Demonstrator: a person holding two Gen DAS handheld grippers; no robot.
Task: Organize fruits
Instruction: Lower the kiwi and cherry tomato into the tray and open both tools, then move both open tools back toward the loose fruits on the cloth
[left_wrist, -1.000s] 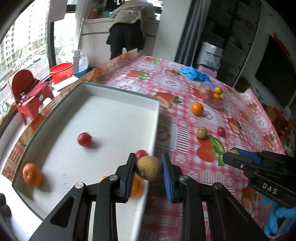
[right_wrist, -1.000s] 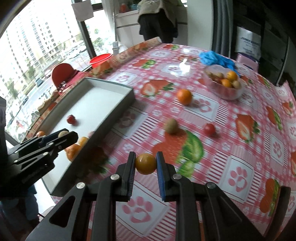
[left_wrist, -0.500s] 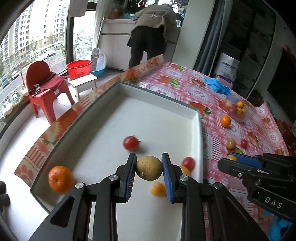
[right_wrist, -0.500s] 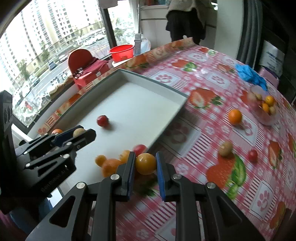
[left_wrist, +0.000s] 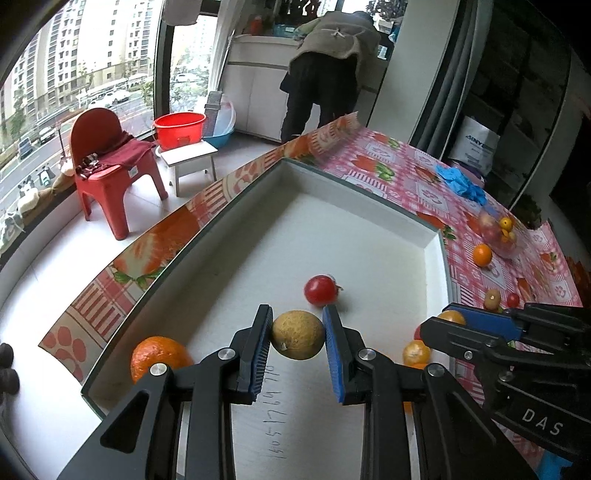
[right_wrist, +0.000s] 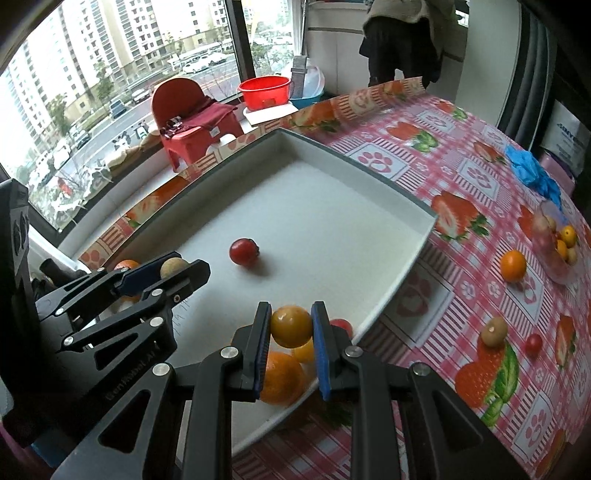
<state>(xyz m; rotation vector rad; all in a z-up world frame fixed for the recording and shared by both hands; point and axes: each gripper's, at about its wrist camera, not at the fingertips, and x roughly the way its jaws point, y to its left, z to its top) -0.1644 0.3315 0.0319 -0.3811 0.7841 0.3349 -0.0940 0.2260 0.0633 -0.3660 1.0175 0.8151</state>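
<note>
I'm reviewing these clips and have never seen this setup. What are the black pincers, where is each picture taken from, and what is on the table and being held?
No robot here: a person holds a two-finger tool in each hand, with a fisheye camera on each looking along its fingers. The left-hand view shows the left tool shut on a tan round fruit, with the right tool entering from the side. The right-hand view shows that tool closed on a yellow-orange fruit. Both hang over a white tray holding a red tomato and oranges. On the strawberry tablecloth lie more loose fruit, a clear fruit bowl and blue gloves.
</note>
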